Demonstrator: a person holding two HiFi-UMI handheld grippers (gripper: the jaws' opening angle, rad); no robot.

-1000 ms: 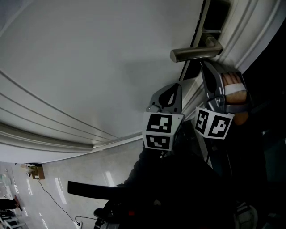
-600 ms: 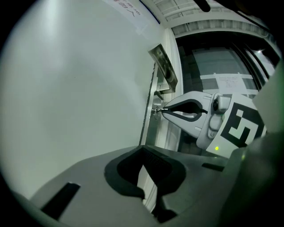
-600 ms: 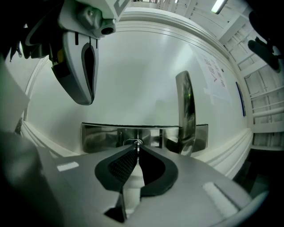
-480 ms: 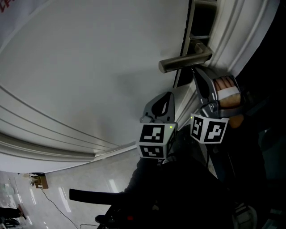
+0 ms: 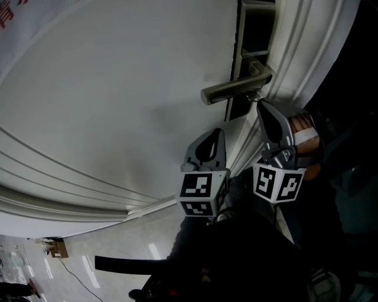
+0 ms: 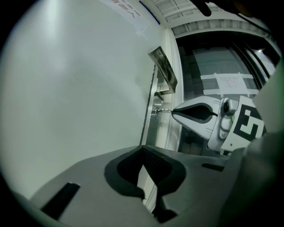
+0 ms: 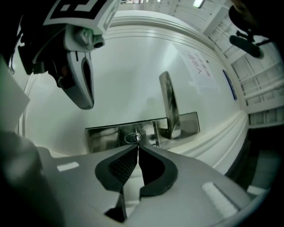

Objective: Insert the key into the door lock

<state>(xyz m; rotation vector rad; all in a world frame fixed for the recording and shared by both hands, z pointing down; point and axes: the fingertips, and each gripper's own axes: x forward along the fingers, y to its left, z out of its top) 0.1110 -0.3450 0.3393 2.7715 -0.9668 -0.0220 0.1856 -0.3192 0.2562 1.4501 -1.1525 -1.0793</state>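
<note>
Indoor corridor of an office or institutional bldg is indicated, prob. not a home. This is shown by a large white door (image 5: 118,88) w/ a steel lever handle (image 5: 233,89), set in a wide moulded frame (image 5: 307,53). A glossy pale floor (image 5: 106,236) is seen w/ a cable (image 5: 77,272) trailed across & a cardboard box (image 5: 57,249). A printed sign (image 7: 199,68) is fixed on the white surface, a paper notice (image 6: 228,82) is taped on glass, and ceiling light panels (image 7: 197,3) are fitted overhead.
</note>
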